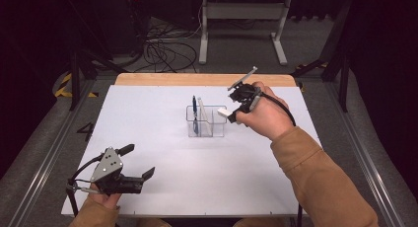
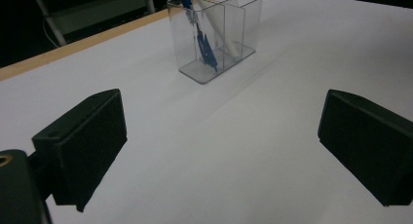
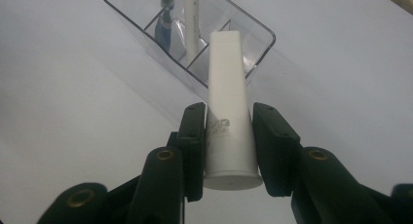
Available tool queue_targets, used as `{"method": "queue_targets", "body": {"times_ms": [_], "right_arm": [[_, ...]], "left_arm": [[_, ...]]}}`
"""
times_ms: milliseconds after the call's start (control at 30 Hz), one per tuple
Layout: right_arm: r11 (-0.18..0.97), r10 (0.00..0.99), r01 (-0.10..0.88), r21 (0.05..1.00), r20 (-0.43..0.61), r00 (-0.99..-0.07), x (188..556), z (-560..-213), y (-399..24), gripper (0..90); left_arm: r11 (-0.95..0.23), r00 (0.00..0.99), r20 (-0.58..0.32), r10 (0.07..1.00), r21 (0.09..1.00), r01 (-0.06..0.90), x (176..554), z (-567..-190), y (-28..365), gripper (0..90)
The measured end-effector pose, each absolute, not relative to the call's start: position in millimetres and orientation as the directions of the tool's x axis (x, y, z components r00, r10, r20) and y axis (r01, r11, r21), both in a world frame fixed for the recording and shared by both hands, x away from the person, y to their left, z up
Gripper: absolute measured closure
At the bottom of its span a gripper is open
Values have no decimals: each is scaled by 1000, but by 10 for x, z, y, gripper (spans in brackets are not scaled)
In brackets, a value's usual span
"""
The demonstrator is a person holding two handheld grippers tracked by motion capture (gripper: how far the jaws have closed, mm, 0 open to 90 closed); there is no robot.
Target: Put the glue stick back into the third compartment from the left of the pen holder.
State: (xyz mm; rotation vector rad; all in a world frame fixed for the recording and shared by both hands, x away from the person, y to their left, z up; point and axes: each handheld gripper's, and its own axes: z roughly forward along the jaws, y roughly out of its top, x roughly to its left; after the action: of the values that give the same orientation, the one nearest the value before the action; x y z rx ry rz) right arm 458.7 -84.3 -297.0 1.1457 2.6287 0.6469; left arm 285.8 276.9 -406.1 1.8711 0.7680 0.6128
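**Both hands on grippers: right raised and clamped, left low and open**

Right gripper (image 1: 235, 110) held up over the far right part of the table, jaws pointing left and slightly down in the high view. Right hand (image 1: 266, 113) wraps its body from behind, wrist bent, forearm in a tan sleeve (image 1: 315, 172) running in from the bottom right corner. In the right gripper view the two black jaws stand close and parallel, pads pressed on a load.

Left gripper (image 1: 138, 163) low at the near left, jaws spread wide, pointing right. Left hand (image 1: 101, 200) grips it from below, grey plate uppermost.
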Motion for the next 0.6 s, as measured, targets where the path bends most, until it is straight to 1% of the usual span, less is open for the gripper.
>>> {"method": "queue_targets", "body": {"times_ms": [300,600], "right_arm": [[607,736,652,455,-14,-676,4631,-2985,-780,677],[614,747,674,411,-24,-665,4713,-3024,-703,677]], "left_arm": [[-318,673,79,735,917,240,2858,-4062,2767,46],[-319,674,78,735,916,242,2864,-4064,2767,46]]}}
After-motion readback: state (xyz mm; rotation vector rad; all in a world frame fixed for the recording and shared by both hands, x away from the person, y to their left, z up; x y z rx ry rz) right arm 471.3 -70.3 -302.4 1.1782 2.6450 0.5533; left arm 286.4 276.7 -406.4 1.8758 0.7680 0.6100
